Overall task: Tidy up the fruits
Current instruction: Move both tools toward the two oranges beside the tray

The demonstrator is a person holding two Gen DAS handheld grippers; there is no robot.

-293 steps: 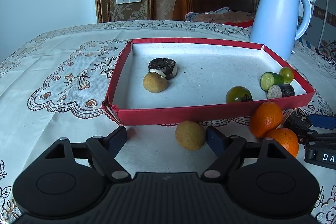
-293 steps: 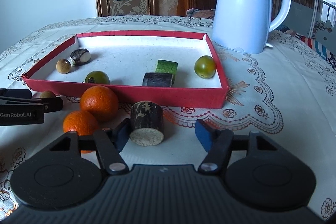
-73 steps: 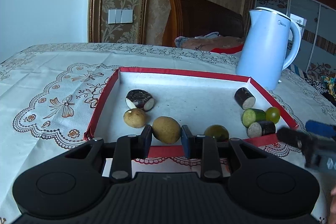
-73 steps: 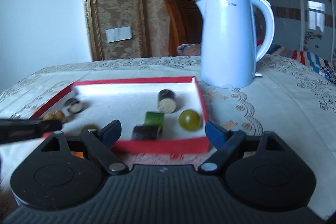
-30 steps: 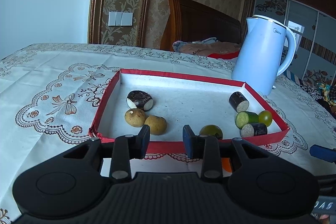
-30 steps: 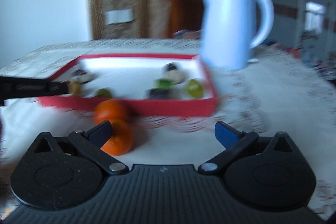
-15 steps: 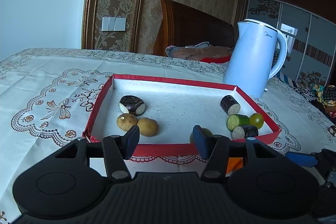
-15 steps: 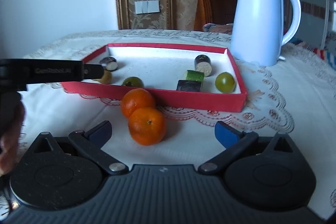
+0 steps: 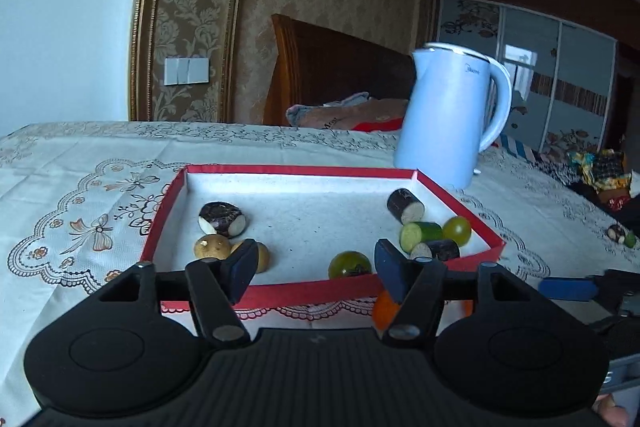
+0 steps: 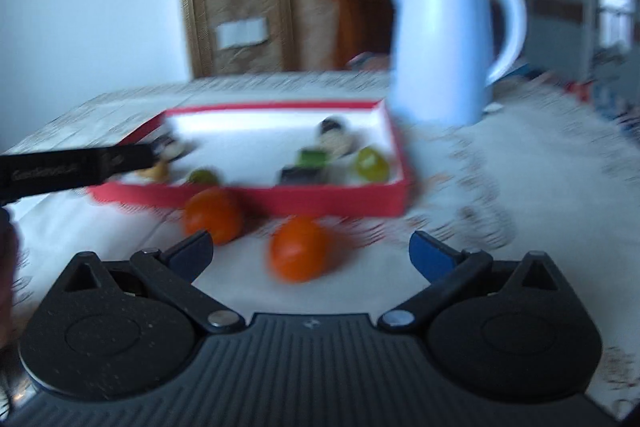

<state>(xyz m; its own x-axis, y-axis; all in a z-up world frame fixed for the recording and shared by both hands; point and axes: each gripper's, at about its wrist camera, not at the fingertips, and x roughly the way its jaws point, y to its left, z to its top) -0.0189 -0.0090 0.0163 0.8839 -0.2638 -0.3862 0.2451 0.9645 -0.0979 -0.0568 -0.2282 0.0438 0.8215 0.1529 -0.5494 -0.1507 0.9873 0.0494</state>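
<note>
A red tray [image 9: 304,290] [image 10: 280,201] holds two tan round fruits [image 9: 212,246], a dark cut piece [image 9: 221,219], a dark green fruit [image 9: 349,264], dark cylinders [image 9: 405,206], a cucumber piece [image 9: 420,234] and a green grape [image 9: 458,231]. Two oranges [image 10: 214,214] [image 10: 299,250] lie on the cloth in front of the tray. My left gripper [image 9: 314,267] is open and empty above the tray's near wall. My right gripper [image 10: 310,253] is open and empty, with the nearer orange between its fingers' line. The right wrist view is blurred.
A light blue kettle [image 9: 450,115] [image 10: 444,43] stands behind the tray's right corner. A lace tablecloth [image 9: 72,211] covers the table. A wooden chair [image 9: 328,67] stands behind the table. My left gripper's side [image 10: 72,169] crosses the right view.
My left gripper has opened wider and drawn back and up from the tray. My right gripper has shifted so the nearer orange sits between its open fingers; its view is now blurred.
</note>
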